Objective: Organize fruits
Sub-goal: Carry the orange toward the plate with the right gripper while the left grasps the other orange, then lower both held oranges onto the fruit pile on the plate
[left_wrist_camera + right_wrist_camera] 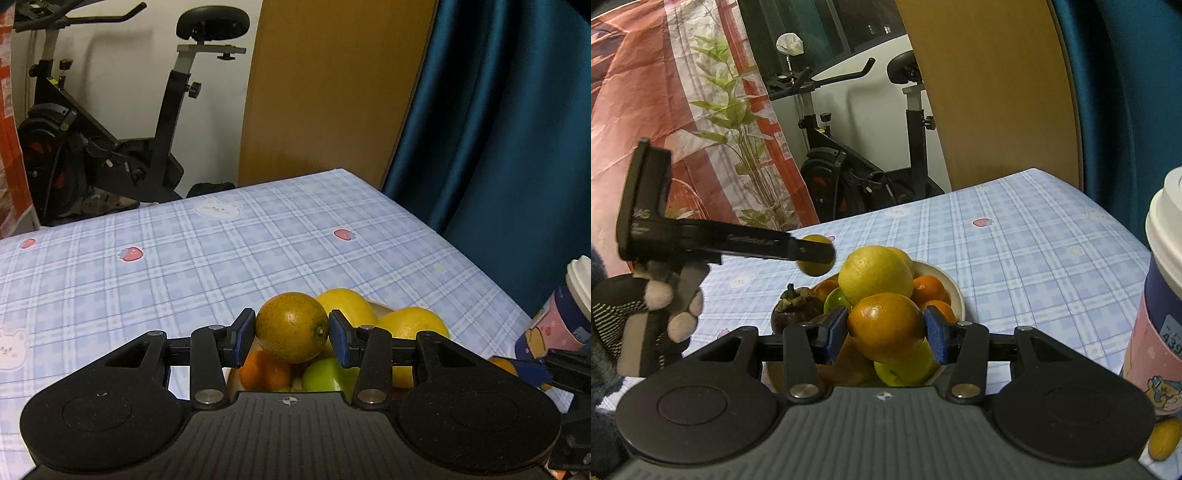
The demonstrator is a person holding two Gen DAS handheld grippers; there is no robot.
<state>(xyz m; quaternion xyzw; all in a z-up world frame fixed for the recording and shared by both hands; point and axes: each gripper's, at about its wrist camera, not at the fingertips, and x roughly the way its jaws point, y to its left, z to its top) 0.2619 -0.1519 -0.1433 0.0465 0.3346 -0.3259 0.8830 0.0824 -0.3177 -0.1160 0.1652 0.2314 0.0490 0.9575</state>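
Observation:
My left gripper [291, 332] is shut on a greenish-orange citrus [290, 325], held above a cream bowl [380, 305] of fruit. In the bowl I see lemons [347, 306], a small orange [264, 369] and a green apple [323, 374]. My right gripper [886, 330] is shut on a round orange [884, 325] just over the near side of the same bowl [955, 291]. That bowl holds a big lemon [873, 275], small oranges [929, 288], a green apple [905, 365] and a mangosteen [794, 308]. The left gripper with its citrus [814, 260] hangs left of the bowl, in a gloved hand [665, 302].
A tall paper cup with a white lid [1160, 295] stands close on the right, with a yellow fruit [1163, 439] at its foot. The checked tablecloth [221, 251] stretches beyond the bowl. An exercise bike [110, 147], a wooden board [332, 92] and a blue curtain [498, 129] stand behind the table.

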